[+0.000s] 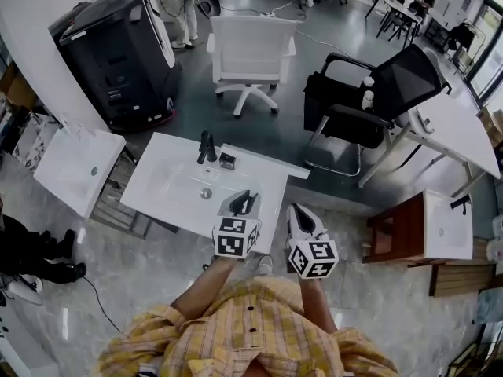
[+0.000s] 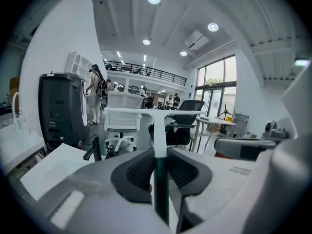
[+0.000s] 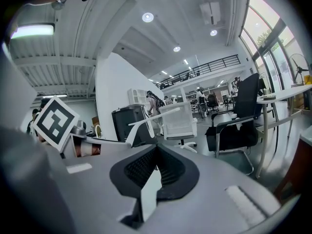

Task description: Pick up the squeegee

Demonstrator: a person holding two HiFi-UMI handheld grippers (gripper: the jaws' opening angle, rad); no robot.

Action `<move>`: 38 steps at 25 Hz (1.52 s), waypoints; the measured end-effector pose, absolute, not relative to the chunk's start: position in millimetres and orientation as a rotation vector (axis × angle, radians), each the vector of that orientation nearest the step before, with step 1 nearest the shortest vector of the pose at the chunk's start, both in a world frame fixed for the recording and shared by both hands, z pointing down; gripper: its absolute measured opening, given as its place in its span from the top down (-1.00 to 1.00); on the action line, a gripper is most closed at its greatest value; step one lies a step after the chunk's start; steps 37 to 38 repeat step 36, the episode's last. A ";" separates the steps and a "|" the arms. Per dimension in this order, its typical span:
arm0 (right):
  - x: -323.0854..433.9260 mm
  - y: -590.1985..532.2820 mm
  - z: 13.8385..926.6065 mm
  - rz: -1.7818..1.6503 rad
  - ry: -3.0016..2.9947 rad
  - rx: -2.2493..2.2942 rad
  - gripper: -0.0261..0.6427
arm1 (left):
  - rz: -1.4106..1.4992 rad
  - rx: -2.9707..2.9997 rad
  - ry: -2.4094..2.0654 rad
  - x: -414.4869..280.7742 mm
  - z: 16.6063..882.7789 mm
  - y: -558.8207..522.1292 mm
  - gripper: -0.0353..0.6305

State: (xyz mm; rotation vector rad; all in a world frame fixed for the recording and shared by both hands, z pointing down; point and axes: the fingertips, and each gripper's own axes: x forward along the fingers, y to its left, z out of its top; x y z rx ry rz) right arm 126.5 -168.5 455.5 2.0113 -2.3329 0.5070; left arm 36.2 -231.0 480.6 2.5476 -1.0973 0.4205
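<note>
where the left tongs [image 2: 159, 165] close: on the dark handle of the squeegee [image 2: 158, 130], one pad pressed to each side, so they stand open only as far as the handle is thick.
squeegee's long axis: the handle runs straight out along the left tongs, away from the person. past the pads it turns from dark to white and ends in a white blade set crosswise, left to right.
where the squeegee is: held over the near part of the white table [image 1: 157, 191]. the blade shows against the chairs rather than the table top, so i'd judge it clear of the surface, though no view shows the gap plainly.
right tongs [image 3: 157, 155]: tips drawn together with nothing gripped. the pale sliver lower between the pads looks to me like light ground behind, not an object.
which way from the right tongs: the squeegee lies to their left and a little ahead. the two tongs are just beside each other, not touching.
nearer hand: the left one, since it has the tool. the right has no part in the hold.
beyond the blade: a black tap [image 1: 206, 146] stands at the far side of the table, with a white chair [image 1: 251, 49] and a black chair [image 1: 377, 93] further out on the floor.
coming move, as i judge it: the pick-up is all but done. what's left is a lift up and back, keeping the wide blade off the tap.
</note>
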 end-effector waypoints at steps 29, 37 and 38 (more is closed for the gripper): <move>137.1 -171.6 438.7 0.451 -2.337 2.090 0.93 | 0.224 2.638 -1.126 34.7 448.3 -221.3 0.64; 142.5 -176.1 440.1 0.463 -2.335 2.097 0.93 | 0.231 2.634 -1.131 39.3 449.7 -225.7 0.63; 142.5 -176.1 440.1 0.463 -2.335 2.097 0.93 | 0.231 2.634 -1.131 39.3 449.7 -225.7 0.63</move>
